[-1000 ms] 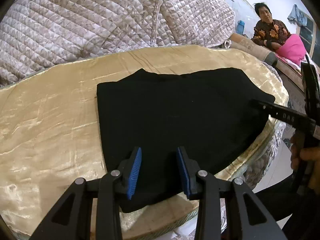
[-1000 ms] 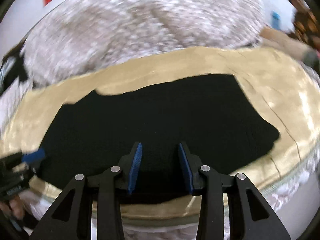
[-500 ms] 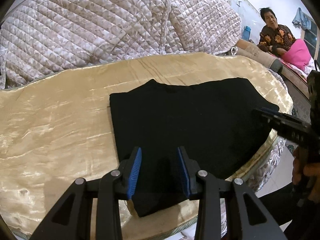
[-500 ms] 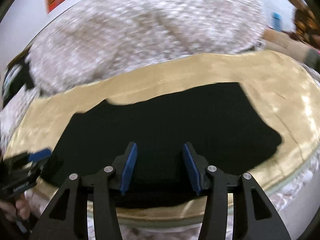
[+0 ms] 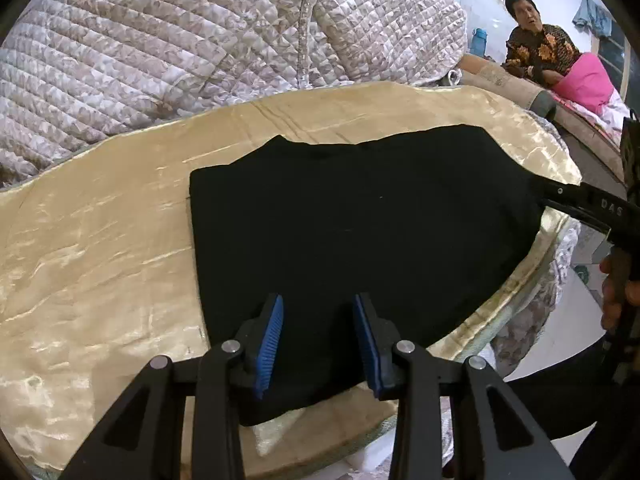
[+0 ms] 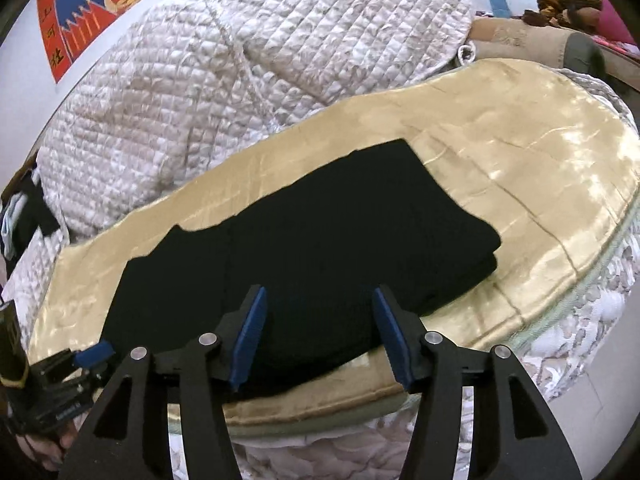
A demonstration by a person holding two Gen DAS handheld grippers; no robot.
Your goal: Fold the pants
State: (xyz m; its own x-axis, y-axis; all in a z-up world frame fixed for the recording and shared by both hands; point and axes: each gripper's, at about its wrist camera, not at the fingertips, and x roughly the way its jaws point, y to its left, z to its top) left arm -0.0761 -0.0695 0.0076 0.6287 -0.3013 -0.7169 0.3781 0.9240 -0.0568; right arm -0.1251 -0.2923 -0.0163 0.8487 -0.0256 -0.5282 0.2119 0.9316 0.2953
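Black pants point(image 5: 360, 232) lie folded flat in a rough rectangle on a gold satin cloth point(image 5: 100, 248) over the bed; they also show in the right wrist view point(image 6: 320, 248). My left gripper point(image 5: 318, 340) is open and empty, just above the near edge of the pants. My right gripper point(image 6: 320, 332) is open wider and empty, over the near edge of the pants. The right gripper's arm shows at the right of the left wrist view point(image 5: 580, 208), its tip at the pants' right edge. The left gripper shows at the lower left of the right wrist view point(image 6: 80, 364).
A quilted grey-white blanket point(image 5: 200, 48) is heaped behind the gold cloth. A seated person point(image 5: 536, 44) with a pink cushion point(image 5: 584, 80) is at the far right. The bed edge point(image 6: 580, 312) drops off at the right. A red poster point(image 6: 100, 4) hangs on the wall.
The right gripper's jaws have opened wider and it has pulled back and up from the pants. The left gripper has shifted slightly; the pants lie unchanged.
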